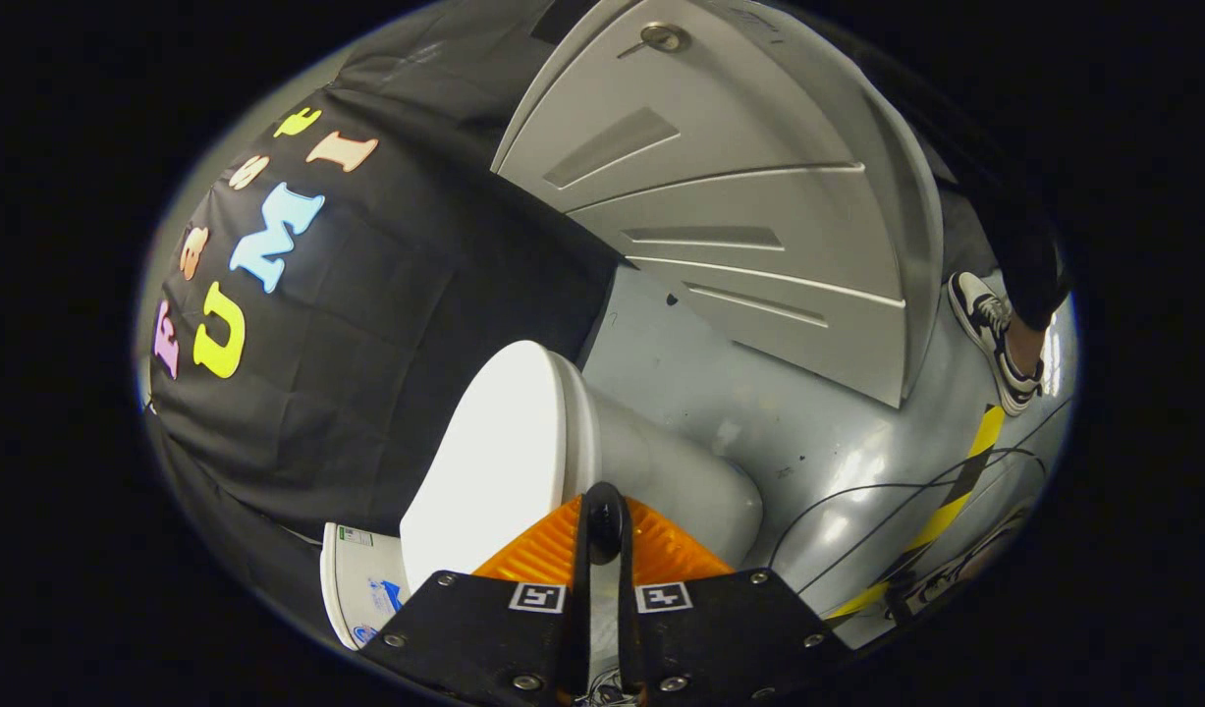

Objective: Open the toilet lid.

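The white toilet lid [494, 462] lies down on the toilet, whose pale bowl [671, 481] sits under it. The view is rolled sideways, so the floor stands to the right and the lid faces left. My gripper [604, 516] is at the side rim of the lid, about halfway along it. Its fingers [533, 550] stand almost together with only a thin dark slit between them. Nothing shows inside that slit, and the fingertips hide the stretch of rim right behind them.
The toilet tank [356, 589] sits beside the fingers, against the black cloth wall [386, 324]. A grey cabinet with drawers [739, 196] stands beyond the bowl. A person's shoe [995, 339], black cables [857, 501] and yellow-black tape [956, 481] lie on the grey floor.
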Action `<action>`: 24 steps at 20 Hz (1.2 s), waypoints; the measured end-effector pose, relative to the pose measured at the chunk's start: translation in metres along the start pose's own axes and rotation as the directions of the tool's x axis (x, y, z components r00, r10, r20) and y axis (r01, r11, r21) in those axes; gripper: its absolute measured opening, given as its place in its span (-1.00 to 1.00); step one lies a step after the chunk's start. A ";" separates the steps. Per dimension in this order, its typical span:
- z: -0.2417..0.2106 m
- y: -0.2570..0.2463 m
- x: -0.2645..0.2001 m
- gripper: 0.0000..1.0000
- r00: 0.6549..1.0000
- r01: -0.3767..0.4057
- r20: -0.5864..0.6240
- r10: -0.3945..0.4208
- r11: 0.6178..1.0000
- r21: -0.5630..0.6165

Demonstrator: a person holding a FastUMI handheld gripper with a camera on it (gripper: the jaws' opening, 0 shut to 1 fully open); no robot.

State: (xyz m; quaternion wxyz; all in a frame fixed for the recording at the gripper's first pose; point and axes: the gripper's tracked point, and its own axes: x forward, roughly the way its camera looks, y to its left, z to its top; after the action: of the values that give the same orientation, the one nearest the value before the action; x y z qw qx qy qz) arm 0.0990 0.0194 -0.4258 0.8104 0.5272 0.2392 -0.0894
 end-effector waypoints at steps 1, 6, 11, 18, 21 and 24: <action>0.001 0.002 0.000 -0.84 1.000 0.000 -0.004 0.000 1.000 -0.015; 0.004 0.006 -0.005 -0.98 0.999 0.034 -0.020 -0.036 0.996 -0.084; 0.013 0.021 -0.015 -0.98 0.999 0.039 -0.011 -0.042 0.987 -0.155; 0.022 0.043 -0.030 -0.98 0.999 0.045 0.008 -0.045 0.963 -0.264; 0.024 0.047 -0.032 -0.98 0.999 0.041 0.020 -0.037 0.959 -0.279; 0.023 0.047 -0.033 -0.99 0.999 0.044 0.022 -0.039 0.962 -0.268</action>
State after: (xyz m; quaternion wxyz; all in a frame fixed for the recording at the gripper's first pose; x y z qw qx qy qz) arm 0.0956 0.0154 -0.3645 0.8743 0.4068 0.2533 -0.0776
